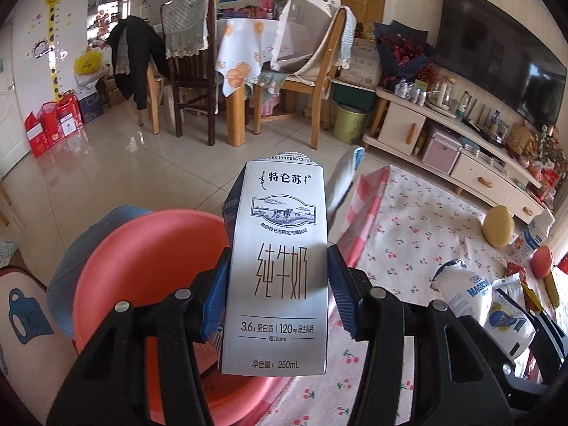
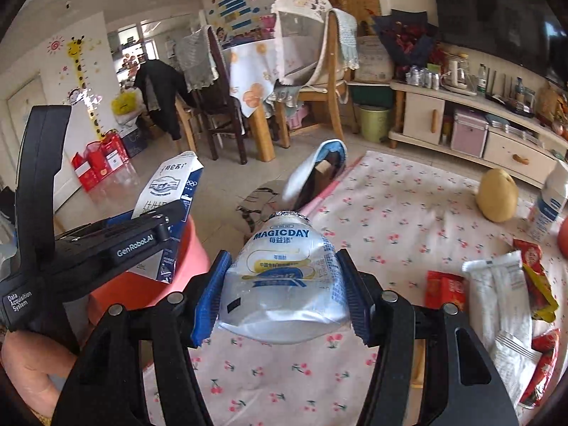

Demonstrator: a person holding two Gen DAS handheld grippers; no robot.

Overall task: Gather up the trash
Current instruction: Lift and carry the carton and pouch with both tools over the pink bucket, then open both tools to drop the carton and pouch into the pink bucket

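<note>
My left gripper [image 1: 277,284] is shut on a white milk carton [image 1: 277,269] and holds it upright above the rim of a salmon-pink bin [image 1: 149,269]. The carton [image 2: 170,191] and the bin [image 2: 184,259] also show at the left of the right wrist view, with the left gripper body in front. My right gripper [image 2: 284,284] is shut on a crushed white MAGICDAY yogurt bottle [image 2: 284,277] above the cherry-print tablecloth [image 2: 390,220]. That bottle also shows in the left wrist view [image 1: 461,291].
On the cloth at the right lie white wrappers [image 2: 497,294], red snack packets [image 2: 443,287], a yellow pear [image 2: 497,195] and another white bottle [image 2: 550,206]. A blue-white cloth [image 2: 319,167] hangs at the table's far edge. Chairs and a dining table stand behind.
</note>
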